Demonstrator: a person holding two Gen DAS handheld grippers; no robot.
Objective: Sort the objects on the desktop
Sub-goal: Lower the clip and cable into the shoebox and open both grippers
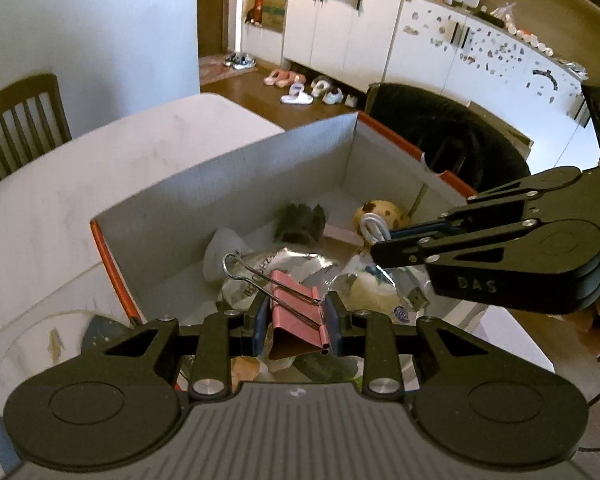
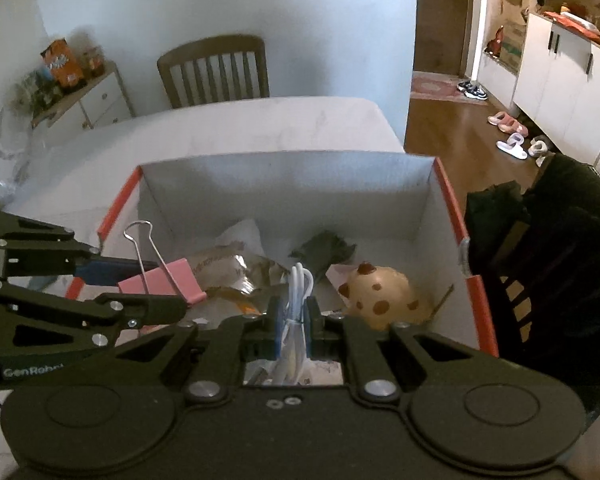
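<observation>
Far left, beyond the white table (image 2: 260,120): a wooden chair (image 2: 216,70) against the wall. Over the left half of the open cardboard box (image 1: 228,184) with its orange-red rim: left gripper (image 1: 296,320), blue pads (image 1: 260,320) clamped on a pink binder clip (image 1: 296,312). Clip body squeezed between the two pads, wire handles (image 1: 252,270) sticking out forward past the fingertips, tilted up and to the left. Seen from the right wrist camera, the same clip (image 2: 164,280) held above the box's left wall, one silver loop standing upright. Below the clip, inside the box: crumpled foil and clear wrappers (image 1: 268,268), a dark green crumpled item (image 1: 300,220) farther back near the rear wall. To the right, over the middle and right part of the box: right gripper (image 2: 296,320), fingers pressed together on a bundle of white cable (image 2: 298,300). Cable loops poking up beyond the fingertips, the rest hanging down between the pads toward the camera; from the left wrist camera, a USB plug (image 1: 416,296) dangling under that gripper. Just right of the cable, on the box floor: a tan spotted ball-like object (image 2: 380,296) beside a pink flat piece. Outside the box on the right: a black chair (image 1: 448,136) close against it.
</observation>
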